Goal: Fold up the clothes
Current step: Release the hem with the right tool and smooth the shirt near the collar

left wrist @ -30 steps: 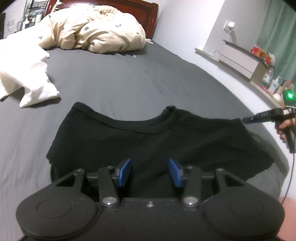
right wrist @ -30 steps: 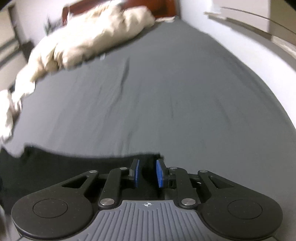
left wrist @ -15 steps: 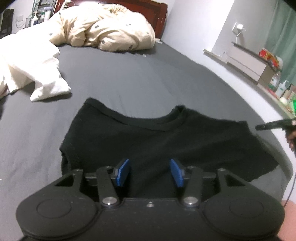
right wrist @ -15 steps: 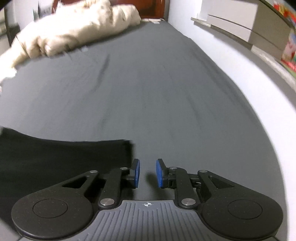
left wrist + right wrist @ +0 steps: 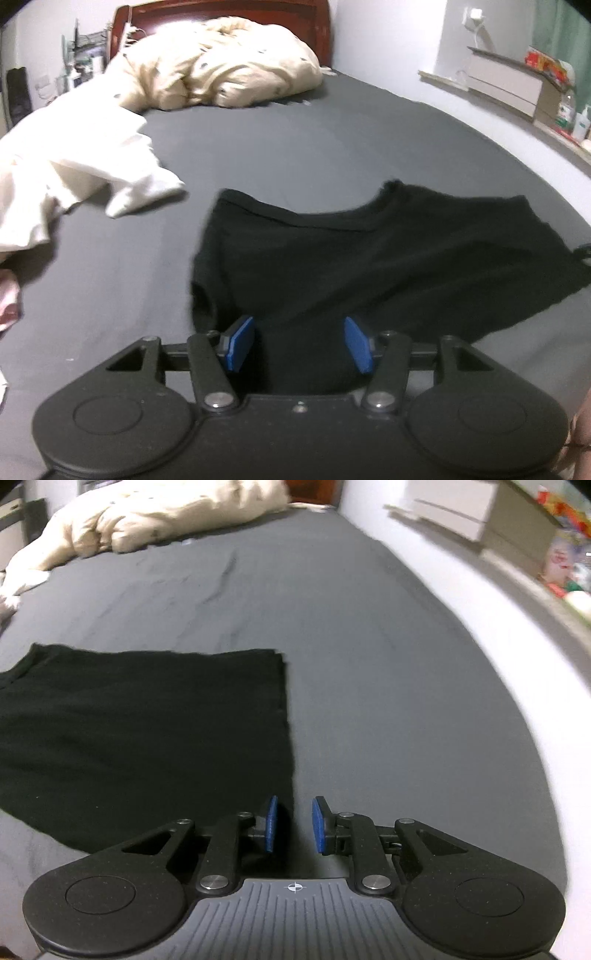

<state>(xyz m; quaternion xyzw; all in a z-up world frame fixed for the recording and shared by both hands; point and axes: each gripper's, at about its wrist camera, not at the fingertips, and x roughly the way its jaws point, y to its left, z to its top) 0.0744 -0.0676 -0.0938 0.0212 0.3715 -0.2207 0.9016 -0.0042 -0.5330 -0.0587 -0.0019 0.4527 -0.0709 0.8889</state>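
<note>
A black T-shirt (image 5: 369,266) lies spread flat on the dark grey bed (image 5: 295,140), collar toward the headboard. My left gripper (image 5: 299,345) is open and empty, hovering over the shirt's near edge. In the right wrist view the shirt (image 5: 147,723) fills the left half, its right edge running down toward the fingers. My right gripper (image 5: 293,823) is open with a narrow gap and empty, just above the sheet beside the shirt's right edge.
A white garment (image 5: 74,173) lies crumpled at the left of the bed. A cream duvet (image 5: 221,70) is heaped by the red headboard (image 5: 229,9). A white wall and a cluttered ledge (image 5: 517,85) run along the right side.
The right gripper has drawn back and away from the shirt's right sleeve, which now lies flat. The left gripper has swung its view leftward and stays open over the shirt.
</note>
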